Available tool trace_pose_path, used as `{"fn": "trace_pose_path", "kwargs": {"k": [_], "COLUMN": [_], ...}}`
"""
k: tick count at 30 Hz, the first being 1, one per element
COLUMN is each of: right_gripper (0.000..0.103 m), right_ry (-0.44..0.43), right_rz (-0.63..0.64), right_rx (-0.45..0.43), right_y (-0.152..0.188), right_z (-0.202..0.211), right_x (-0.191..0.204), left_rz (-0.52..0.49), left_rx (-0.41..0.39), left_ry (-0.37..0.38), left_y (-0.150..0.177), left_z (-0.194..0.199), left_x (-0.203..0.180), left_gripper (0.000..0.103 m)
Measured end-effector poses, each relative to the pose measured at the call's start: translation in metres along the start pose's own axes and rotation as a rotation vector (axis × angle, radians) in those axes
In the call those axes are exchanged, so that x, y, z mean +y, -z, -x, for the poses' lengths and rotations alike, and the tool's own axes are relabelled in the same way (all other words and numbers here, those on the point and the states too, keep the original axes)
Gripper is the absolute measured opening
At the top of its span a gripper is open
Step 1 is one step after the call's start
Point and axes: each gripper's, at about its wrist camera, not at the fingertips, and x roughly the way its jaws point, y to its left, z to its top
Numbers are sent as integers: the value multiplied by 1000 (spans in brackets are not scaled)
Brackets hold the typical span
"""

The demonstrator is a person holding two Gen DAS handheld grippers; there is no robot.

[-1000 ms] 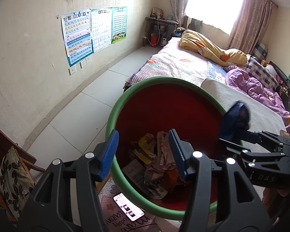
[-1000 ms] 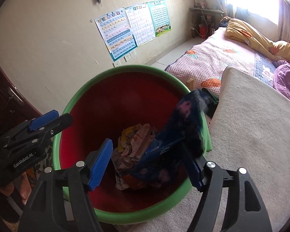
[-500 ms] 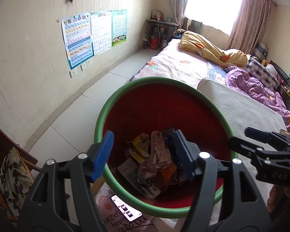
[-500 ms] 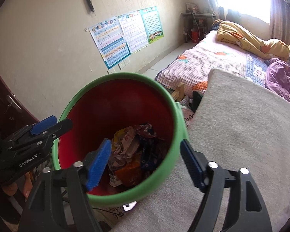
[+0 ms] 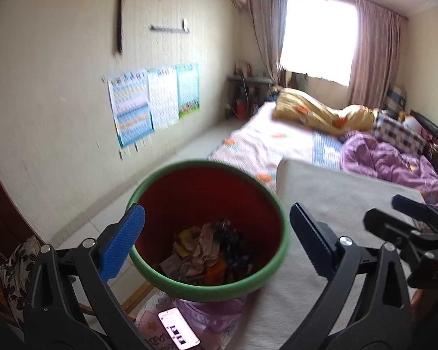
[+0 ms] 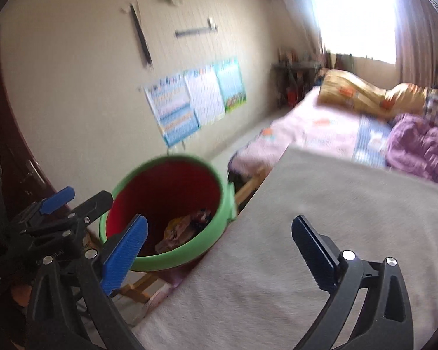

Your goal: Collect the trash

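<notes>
Green-rimmed trash bin (image 5: 207, 288) already holds wrappers (image 5: 210, 248); both tools, left (image 5: 216, 239) and right (image 6: 219, 248), are opening with nothing between them, so search the grey bed cover (image 6: 321, 218) slowly.

Bed (image 6: 321, 233), beige blanket (image 5: 335, 192), quilts (image 5: 394, 160)

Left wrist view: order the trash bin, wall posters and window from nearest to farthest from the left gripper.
1. Trash bin, directly ahead between the opening, empty fingers of the left gripper.
2. Wall posters, left wall.
3. Window, far end.

Black gripper (image 5: 216, 240) frames, ribbed blue pads, silver screws
</notes>
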Motion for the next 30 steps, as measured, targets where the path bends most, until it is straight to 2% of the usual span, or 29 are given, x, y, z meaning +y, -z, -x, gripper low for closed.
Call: {"fn": "trace_pose_path", "kwargs": {"k": [4,8,16,30], "right_gripper": [96,96,96,96], "right_ry": [121,114,101,87], "right_rz": [84,101,98,99], "right_rx": [-160,-203,-213,-225], "right_y": [4,9,14,20], "right_z": [46,74,108,131], "right_x": [-11,-26,-46,-54], "left_rz": [16,52,26,40], "left_rx": [-111,-182,-154,-131], "left_ry": [-87,-132,-119,-94], "left_y": [0,0,0,-2], "left_z": [33,60,80,87], "left_x": [-25,-45,-79,-95], "left_gripper": [97,98,98,98]}}
